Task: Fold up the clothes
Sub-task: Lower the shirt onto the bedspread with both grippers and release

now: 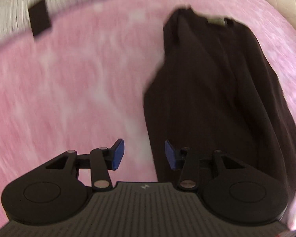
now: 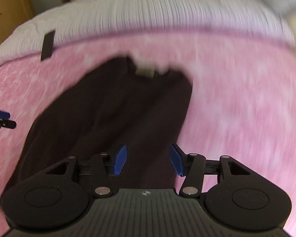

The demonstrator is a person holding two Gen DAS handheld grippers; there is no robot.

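Nearest, left gripper point(image 1: 144, 154): jaws parted, nothing between, over the garment's left edge.
Right gripper point(image 2: 148, 160): jaws parted above cloth, gripping nothing.
Dark garment point(image 1: 217, 98): long, lying on the pink blanket point(image 1: 69, 88).
Farther: black patch point(image 2: 47, 45), white ribbed bedding point(image 2: 157, 11).
Right view only: wooden furniture point(image 2: 7, 2).

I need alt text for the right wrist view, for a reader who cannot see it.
A dark garment, folded into a long strip, lies on a pink blanket. The right gripper is open above its near end, holding nothing. The picture is blurred; a white ribbed cover lies beyond.
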